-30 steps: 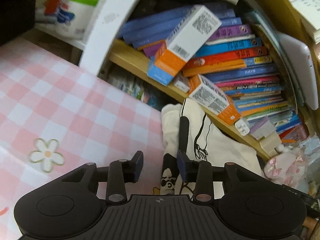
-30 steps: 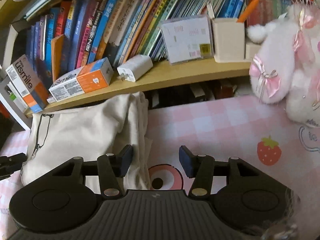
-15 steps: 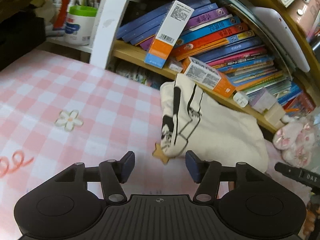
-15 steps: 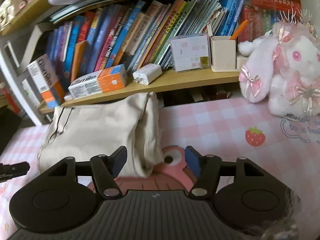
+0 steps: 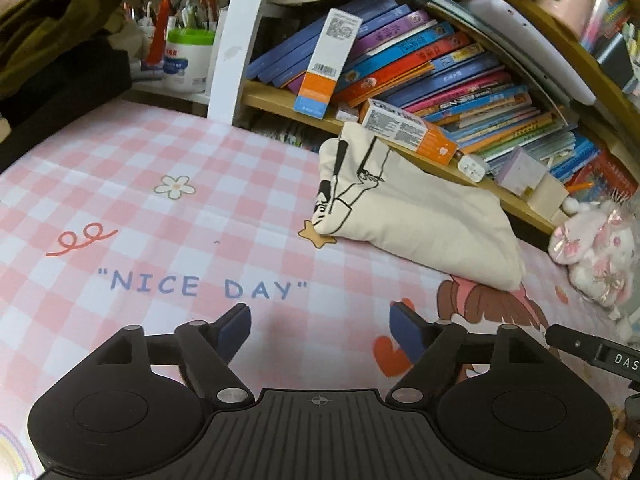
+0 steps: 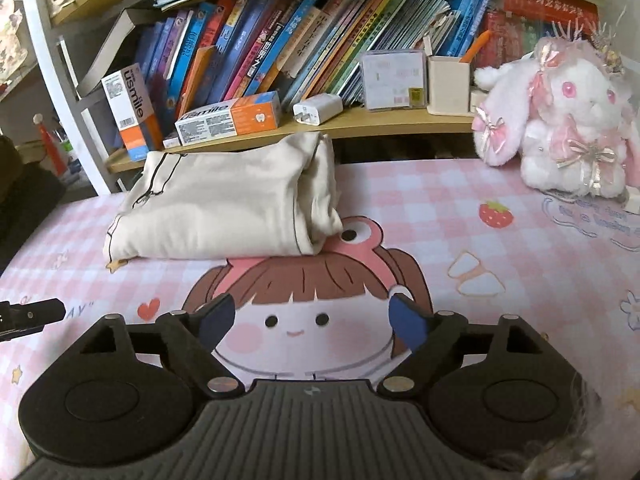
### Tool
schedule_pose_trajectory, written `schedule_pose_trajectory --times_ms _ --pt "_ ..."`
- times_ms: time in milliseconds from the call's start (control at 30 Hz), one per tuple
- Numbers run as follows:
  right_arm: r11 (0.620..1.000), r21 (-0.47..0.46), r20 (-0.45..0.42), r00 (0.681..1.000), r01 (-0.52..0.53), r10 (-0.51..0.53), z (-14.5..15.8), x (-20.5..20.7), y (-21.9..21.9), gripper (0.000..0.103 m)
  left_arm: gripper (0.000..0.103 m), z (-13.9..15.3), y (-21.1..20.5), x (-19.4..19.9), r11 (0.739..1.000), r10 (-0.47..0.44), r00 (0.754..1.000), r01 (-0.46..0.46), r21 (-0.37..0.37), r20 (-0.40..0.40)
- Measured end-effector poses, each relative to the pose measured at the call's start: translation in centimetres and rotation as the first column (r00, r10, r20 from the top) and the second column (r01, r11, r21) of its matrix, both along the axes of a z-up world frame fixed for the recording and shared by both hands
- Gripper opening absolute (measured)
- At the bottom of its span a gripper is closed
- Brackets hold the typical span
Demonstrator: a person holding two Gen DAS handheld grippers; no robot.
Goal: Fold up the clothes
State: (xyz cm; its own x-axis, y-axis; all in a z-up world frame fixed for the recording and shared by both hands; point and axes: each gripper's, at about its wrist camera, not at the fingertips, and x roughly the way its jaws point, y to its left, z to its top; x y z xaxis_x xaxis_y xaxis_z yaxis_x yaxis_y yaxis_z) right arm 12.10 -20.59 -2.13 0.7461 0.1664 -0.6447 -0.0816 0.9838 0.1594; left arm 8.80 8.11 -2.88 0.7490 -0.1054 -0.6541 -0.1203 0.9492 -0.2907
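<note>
A cream garment with a black line drawing lies folded in a compact bundle on the pink checked mat, pushed against the low wooden shelf. It also shows in the right wrist view. My left gripper is open and empty, well back from the bundle, above the mat. My right gripper is open and empty, above the cartoon girl print, in front of the bundle.
A wooden shelf with several books and toothpaste boxes runs behind the bundle. A white plush rabbit sits at the right. A white shelf post and a pen cup stand at the far left.
Both grippers have pulled back from the folded garment and opened wider. The bundle stays against the shelf.
</note>
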Motion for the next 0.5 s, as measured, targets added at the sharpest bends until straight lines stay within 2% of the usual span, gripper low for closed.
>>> schedule_pose_trajectory --times_ms 167,500 --pt "0.999 -0.035 0.006 1.000 0.027 -0.027 -0.2 -1.8 0.2 0.094 0.092 0.8 -1.8 -1.3 0.995 0.002 1.000 -0.005 0.097 0.030" --pt "0.995 -0.096 0.055 0.998 0.032 -0.027 0.5 -4.2 0.7 0.103 0.098 1.5 -4.2 -2.6 0.984 -0.013 1.000 0.009 0.176 0.024"
